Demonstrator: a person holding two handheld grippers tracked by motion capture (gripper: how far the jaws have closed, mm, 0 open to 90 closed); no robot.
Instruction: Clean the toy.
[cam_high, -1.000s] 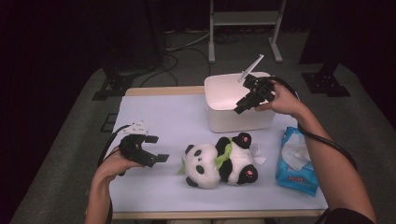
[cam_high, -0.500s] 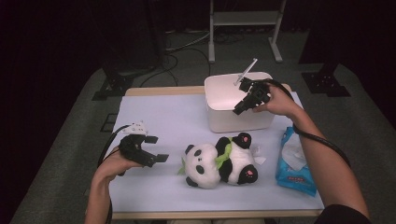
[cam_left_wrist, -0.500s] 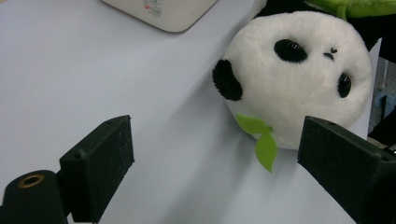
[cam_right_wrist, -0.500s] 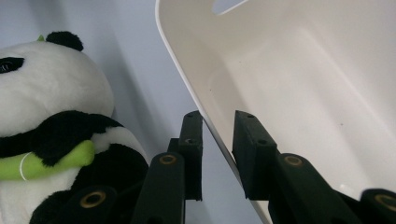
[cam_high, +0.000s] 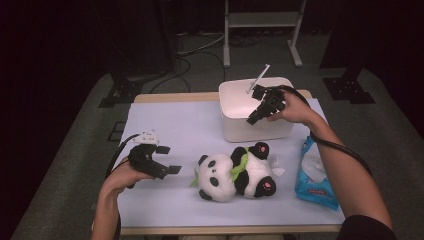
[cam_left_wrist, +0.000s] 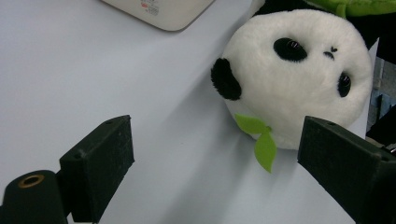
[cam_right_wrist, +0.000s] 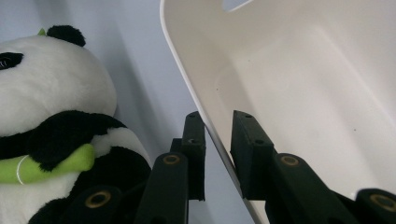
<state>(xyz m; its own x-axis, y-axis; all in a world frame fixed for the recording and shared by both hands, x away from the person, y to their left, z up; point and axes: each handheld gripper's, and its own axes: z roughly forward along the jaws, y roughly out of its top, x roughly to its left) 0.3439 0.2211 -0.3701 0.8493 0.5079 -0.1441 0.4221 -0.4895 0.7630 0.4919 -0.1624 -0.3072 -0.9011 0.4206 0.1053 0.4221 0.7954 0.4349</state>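
A plush panda (cam_high: 235, 172) lies on its back at the table's front middle, a green leaf at its neck. My left gripper (cam_high: 169, 160) rests just left of its head, open; in the left gripper view the panda's head (cam_left_wrist: 289, 79) sits beyond the wide-apart jaws of the left gripper (cam_left_wrist: 215, 154). A white bin (cam_high: 230, 90) stands behind the panda. My right gripper (cam_high: 254, 119) reaches over its front wall. In the right gripper view the bin wall (cam_right_wrist: 303, 93) passes between the near-closed jaws of the right gripper (cam_right_wrist: 217, 130), one jaw outside and one inside. The panda (cam_right_wrist: 46, 102) lies to the left.
A blue pack of wipes (cam_high: 315, 175) lies at the table's right front, beside the panda's feet. A pale sheet (cam_high: 180, 120) covers the tabletop. Black stands and cables sit on the floor behind the table.
My right gripper has shifted slightly left and down along the bin's front wall. The left gripper, panda and bin have stayed where they were.
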